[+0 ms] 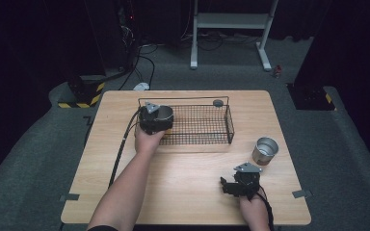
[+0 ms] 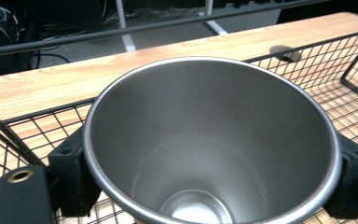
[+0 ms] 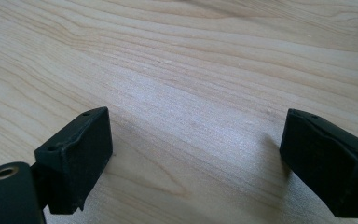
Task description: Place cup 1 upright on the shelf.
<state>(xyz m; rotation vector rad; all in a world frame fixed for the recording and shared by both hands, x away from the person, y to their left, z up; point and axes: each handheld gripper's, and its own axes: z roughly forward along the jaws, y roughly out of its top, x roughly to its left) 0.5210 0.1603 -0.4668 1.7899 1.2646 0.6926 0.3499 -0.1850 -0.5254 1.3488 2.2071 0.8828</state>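
The left claw is squeezing a shiny metal cup from both sides, holding it upright at the near left corner of the wire basket. I cannot tell if the cup sits on the bottom yet. So the first cup looks almost put away — it only needs letting go. A second cup waits on the table, right of the basket. The right claw (jaws wide apart, holding nothing) rests near it — that cup comes next, I think.
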